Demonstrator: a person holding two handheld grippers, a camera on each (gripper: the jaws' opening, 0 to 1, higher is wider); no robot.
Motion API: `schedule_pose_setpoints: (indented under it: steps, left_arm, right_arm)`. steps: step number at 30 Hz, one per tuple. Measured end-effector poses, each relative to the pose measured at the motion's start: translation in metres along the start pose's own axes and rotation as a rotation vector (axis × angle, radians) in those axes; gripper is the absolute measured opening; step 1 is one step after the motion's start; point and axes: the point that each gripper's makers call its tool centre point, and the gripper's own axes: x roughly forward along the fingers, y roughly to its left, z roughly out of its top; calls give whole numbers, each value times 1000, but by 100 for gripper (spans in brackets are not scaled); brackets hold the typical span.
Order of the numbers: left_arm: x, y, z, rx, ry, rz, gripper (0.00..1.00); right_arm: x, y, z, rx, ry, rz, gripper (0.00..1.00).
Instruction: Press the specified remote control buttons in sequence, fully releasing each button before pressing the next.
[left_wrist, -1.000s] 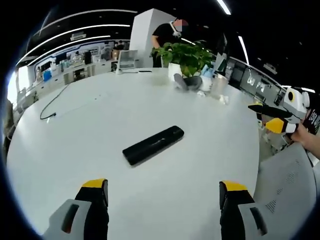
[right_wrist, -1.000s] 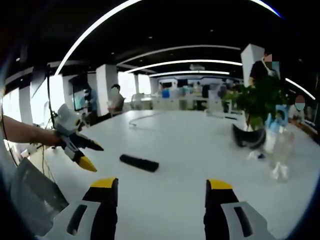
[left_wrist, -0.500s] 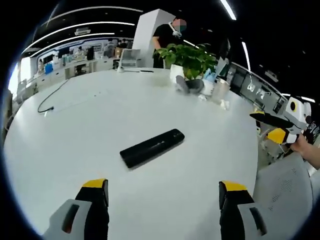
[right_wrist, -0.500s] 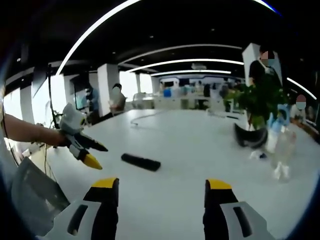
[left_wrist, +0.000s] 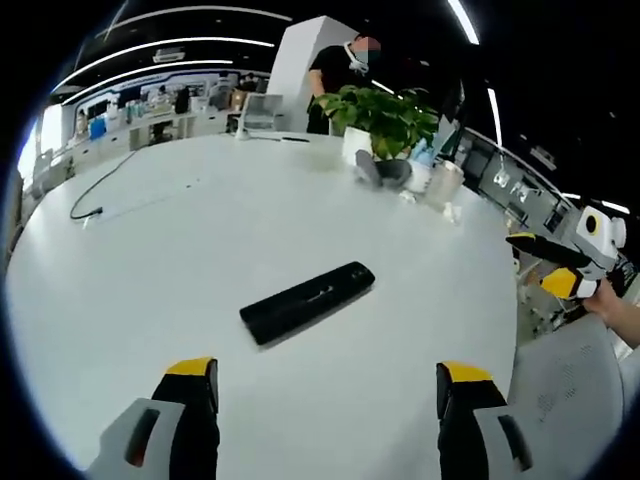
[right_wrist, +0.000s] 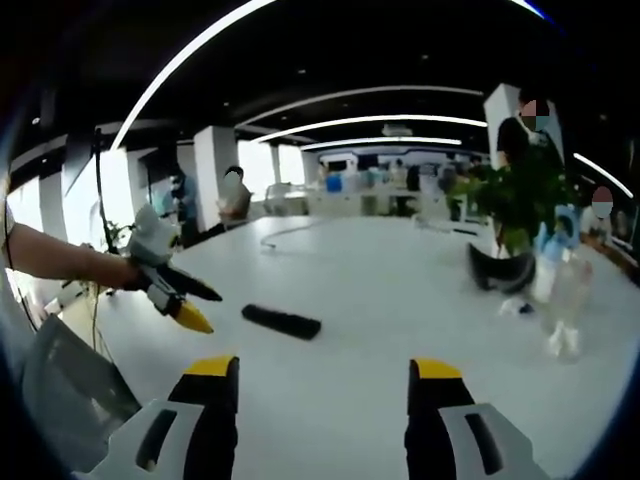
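You are holding both grippers off the remote control (left_wrist: 307, 301), which is lying flat on the white table (left_wrist: 200, 230), nearer you than the potted plant (left_wrist: 383, 118). Left gripper (left_wrist: 326, 392) and right gripper (right_wrist: 312, 384) are gaping wide, touching nothing. No button looks pressed yet; the whole sequence seems to be waiting.

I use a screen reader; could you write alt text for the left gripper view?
A slim black rectangular remote control lies untouched on a large white table, ahead of the left tongs, whose yellow-tipped jaws stand open. The right tongs hover off the table's right edge, and a leafy green potted plant stands at the far side.
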Motion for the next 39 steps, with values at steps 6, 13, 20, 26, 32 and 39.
schedule_pose_setpoints:
  steps: [6, 13, 20, 26, 32, 39]
  left_arm:
    - [4, 1, -8, 28, 50, -15, 92]
    - [9, 3, -12, 67, 84, -20, 92]
    - [16, 3, -15, 108, 122, -48, 89]
    - [20, 2, -13, 156, 140, -55, 89]
    - [25, 4, -13, 199, 169, -59, 87]
    - [30, 3, -8, 236, 185, -66, 87]
  right_arm:
    - [0, 0, -1, -4, 9, 2, 66]
    - [1, 0, -2, -4, 12, 2, 66]
    - [1, 0, -4, -2, 18, 7, 65]
    - [2, 0, -4, 0, 20, 8, 65]
    - [1, -2, -5, 0, 23, 1, 62]
    - [2, 1, -6, -13, 30, 13, 62]
